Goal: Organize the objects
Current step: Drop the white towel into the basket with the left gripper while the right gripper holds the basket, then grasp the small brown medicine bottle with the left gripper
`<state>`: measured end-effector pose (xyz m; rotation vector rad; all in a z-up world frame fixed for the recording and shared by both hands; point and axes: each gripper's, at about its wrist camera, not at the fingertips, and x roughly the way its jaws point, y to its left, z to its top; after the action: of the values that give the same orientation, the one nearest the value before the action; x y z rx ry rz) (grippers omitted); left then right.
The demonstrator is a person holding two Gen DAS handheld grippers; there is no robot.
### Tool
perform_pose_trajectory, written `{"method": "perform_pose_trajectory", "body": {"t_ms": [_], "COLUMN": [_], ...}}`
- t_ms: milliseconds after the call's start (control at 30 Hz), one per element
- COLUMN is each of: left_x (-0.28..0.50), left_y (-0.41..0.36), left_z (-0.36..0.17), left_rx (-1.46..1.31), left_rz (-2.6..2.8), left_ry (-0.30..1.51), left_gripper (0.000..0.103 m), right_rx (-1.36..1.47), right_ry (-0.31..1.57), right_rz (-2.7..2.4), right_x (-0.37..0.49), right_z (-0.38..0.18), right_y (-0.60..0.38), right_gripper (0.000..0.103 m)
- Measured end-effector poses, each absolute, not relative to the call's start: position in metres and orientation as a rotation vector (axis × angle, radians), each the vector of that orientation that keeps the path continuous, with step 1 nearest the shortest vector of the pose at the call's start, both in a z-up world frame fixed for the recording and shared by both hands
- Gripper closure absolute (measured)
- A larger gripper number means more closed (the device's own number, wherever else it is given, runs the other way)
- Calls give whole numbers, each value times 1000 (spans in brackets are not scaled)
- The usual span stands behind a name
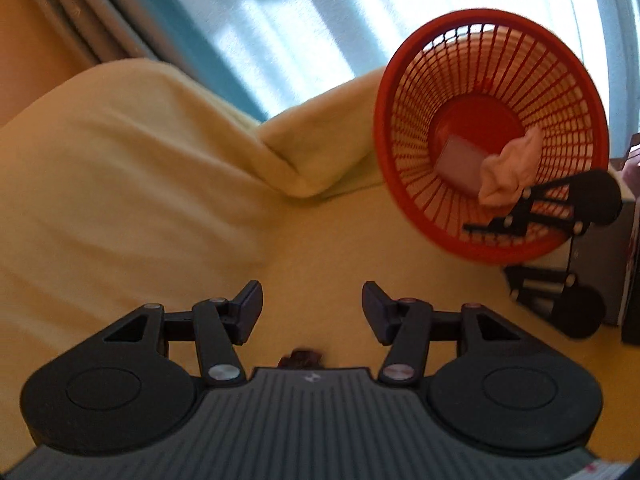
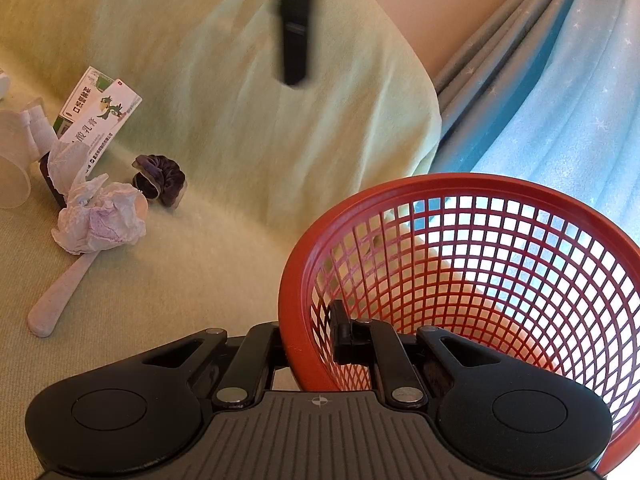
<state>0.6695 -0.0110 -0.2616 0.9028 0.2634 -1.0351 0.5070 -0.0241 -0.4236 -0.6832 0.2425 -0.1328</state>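
Observation:
My right gripper (image 2: 310, 340) is shut on the near rim of the red mesh basket (image 2: 440, 184), one finger inside and one outside. In the left wrist view the basket (image 1: 400, 80) holds a pale lilac box (image 1: 460, 164) and a crumpled tissue (image 1: 508, 172), with my right gripper (image 1: 490, 252) clamped on its rim. My left gripper (image 1: 313, 304) stands open over the yellow blanket, left of the basket, with nothing between its fingers. On the blanket lie another crumpled tissue (image 2: 102, 220), a dark scrunchie (image 2: 160, 180) and two medicine boxes (image 2: 100, 112).
A clear cup (image 2: 12, 160), a brown spray bottle (image 2: 44, 140) and a pale spoon handle (image 2: 60, 296) lie beside the boxes. One blurred left finger (image 2: 294, 40) hangs at the top. A blanket-covered cushion (image 1: 120, 140) rises behind, with blue curtains (image 2: 560, 100) beyond.

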Motion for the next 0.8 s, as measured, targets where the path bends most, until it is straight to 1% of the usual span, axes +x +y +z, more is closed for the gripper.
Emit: {"method": "perform_pose_trajectory", "body": {"t_ms": [133, 333, 400, 500, 667, 800], "left_x": [683, 689, 689, 688, 701, 712], "left_y": [22, 58, 63, 66, 62, 53], "left_z": [-278, -305, -313, -326, -338, -348], "left_rx": [972, 994, 968, 948, 824, 736], "left_rz": [-956, -931, -965, -994, -1037, -1068], "left_ry": [324, 457, 526, 607, 754, 837], "left_gripper": [52, 52, 56, 59, 60, 61], "right_rx": [-688, -691, -694, -694, -696, -696], "right_ry": [245, 247, 248, 248, 244, 245], "right_rz": [-134, -135, -135, -135, -129, -129], "right_x": [505, 505, 505, 504, 504, 504], "right_z": [-424, -425, -425, -425, -425, -425], "right_y": [-25, -25, -25, -25, -25, -25], "right_gripper": [97, 97, 97, 97, 96, 96]}}
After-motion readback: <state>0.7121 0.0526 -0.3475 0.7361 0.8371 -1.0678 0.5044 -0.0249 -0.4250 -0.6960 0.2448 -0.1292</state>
